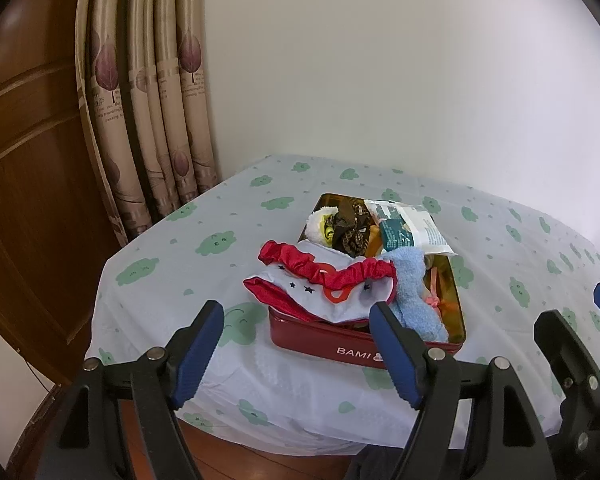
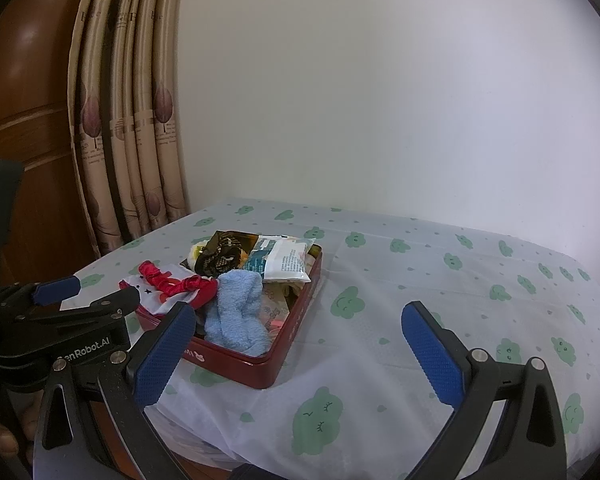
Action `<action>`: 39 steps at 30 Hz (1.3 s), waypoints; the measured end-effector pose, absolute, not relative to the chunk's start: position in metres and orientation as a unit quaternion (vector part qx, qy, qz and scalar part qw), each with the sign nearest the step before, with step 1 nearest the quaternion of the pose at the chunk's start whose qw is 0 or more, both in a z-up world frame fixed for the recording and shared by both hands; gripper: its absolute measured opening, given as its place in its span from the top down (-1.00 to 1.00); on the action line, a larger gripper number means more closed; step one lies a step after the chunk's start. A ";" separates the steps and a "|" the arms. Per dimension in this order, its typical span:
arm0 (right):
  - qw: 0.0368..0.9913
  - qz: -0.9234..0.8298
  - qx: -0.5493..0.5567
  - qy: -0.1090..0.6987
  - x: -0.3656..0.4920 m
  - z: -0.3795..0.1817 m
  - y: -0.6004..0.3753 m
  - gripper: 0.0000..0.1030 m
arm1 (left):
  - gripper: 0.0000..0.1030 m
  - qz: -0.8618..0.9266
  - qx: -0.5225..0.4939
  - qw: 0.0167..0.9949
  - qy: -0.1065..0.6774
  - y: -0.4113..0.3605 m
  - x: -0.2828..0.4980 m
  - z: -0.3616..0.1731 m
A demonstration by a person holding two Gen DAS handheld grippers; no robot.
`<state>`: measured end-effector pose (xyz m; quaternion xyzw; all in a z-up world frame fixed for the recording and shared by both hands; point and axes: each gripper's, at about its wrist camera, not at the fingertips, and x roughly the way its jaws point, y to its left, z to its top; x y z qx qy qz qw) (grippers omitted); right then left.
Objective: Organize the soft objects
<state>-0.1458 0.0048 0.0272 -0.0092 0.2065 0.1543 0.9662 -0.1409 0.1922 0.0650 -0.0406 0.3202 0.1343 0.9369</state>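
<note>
A red tin box [image 1: 320, 344] [image 2: 284, 344] sits on the table, filled with soft items. A white and red cloth with stars [image 1: 320, 284] [image 2: 160, 292] drapes over its near left rim. A light blue towel [image 1: 414, 292] [image 2: 236, 312], a white wipes packet [image 1: 412, 228] [image 2: 284, 260], a brown patterned cloth [image 1: 352, 224] [image 2: 220, 256] and a white fluffy item [image 1: 316, 224] lie inside. My left gripper [image 1: 296, 356] is open and empty, just in front of the box. My right gripper [image 2: 300, 360] is open and empty, near the box's right front corner.
The table wears a white cloth with green cloud prints [image 1: 220, 240] [image 2: 460, 300]. Beige curtains [image 1: 148, 100] and a brown wooden panel [image 1: 20, 160] stand at the left. A plain white wall [image 2: 380, 100] is behind. The right gripper also shows in the left wrist view [image 1: 568, 344].
</note>
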 end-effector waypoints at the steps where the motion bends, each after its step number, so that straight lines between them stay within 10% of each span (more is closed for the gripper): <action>1: 0.966 0.154 -0.009 0.207 -0.145 0.027 0.005 -0.99 | -0.50 0.135 -0.040 0.937 0.319 0.192 -0.141 0.065; 39: 0.968 0.145 -0.010 0.204 -0.148 0.024 0.007 -0.99 | -0.52 0.134 -0.041 0.936 0.321 0.193 -0.140 0.063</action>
